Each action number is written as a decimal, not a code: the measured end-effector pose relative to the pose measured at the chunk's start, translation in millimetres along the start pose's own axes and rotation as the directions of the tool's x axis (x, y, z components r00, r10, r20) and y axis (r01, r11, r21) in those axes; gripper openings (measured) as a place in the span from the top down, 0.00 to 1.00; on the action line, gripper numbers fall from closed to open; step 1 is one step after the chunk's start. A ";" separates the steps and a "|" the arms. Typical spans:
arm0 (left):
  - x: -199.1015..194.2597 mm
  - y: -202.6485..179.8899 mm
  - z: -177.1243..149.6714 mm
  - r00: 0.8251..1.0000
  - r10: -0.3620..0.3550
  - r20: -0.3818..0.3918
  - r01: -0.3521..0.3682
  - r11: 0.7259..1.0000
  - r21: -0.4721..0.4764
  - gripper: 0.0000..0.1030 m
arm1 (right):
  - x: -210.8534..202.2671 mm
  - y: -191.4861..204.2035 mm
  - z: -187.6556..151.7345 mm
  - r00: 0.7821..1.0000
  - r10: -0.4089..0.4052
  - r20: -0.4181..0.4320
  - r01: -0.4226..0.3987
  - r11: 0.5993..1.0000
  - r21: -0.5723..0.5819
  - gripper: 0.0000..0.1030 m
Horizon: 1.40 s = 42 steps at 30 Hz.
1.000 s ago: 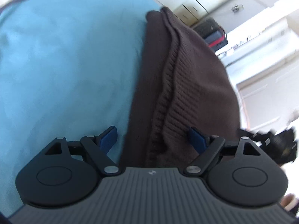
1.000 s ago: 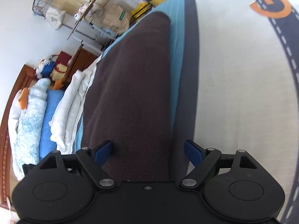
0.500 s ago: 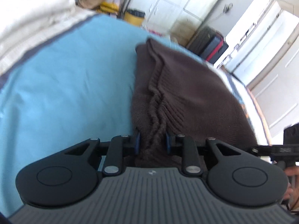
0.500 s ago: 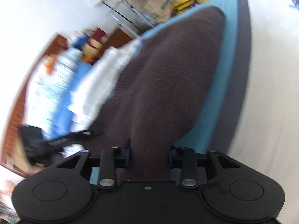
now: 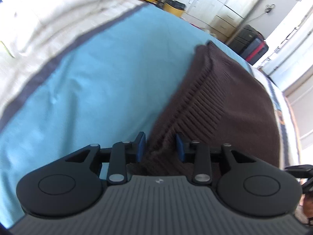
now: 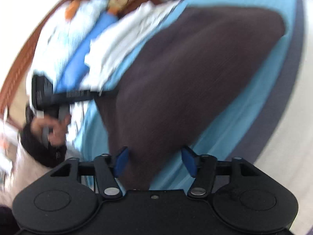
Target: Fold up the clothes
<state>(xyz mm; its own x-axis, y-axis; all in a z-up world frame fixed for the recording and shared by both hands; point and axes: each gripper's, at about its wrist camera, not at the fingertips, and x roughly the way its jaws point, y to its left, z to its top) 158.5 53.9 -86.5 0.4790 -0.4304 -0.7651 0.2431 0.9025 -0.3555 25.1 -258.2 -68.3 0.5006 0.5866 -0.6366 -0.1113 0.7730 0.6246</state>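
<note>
Bare blue sheet (image 5: 93, 90) beside, seemingly unobstructed

bed (image 5: 93, 90) covered with a light blue sheet, a dark grey band (image 5: 45, 72) along its edge. brown knitted sweater (image 5: 230, 105) lies directly on the sheet, right of centre in the left wrist view, ribbed hem running near to far. folded white bedding (image 5: 49, 13) piled at far left, past the grey band.

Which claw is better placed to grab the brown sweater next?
Probably the left claw: the brown sweater has its ribbed edge bunched between the fingers. The right claw gapes wider, only partly filled.
</note>
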 end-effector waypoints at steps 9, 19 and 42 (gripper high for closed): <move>3.4 36.0 8.5 0.971 -0.237 0.016 0.237 0.963 -0.131 0.51 | -2.0 -85.8 24.2 0.990 0.045 0.136 -0.091 0.932 0.351 0.17; 40.4 13.0 13.2 0.974 -0.221 -0.042 0.217 0.973 -0.077 0.33 | 26.1 -115.8 52.6 0.962 0.060 0.266 -0.183 0.865 0.468 0.14; 41.7 -45.2 11.4 0.983 -0.183 0.034 0.178 0.978 0.112 0.56 | 11.4 -66.4 100.6 0.875 -0.333 0.352 0.335 0.940 0.058 0.36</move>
<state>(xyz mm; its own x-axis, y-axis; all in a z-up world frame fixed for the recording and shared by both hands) 177.1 -5.1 -96.2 0.4552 -0.5885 -0.6682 0.4177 0.8039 -0.4234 124.5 -327.2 -71.5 0.7772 0.1701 -0.6058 0.1128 0.9095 0.4000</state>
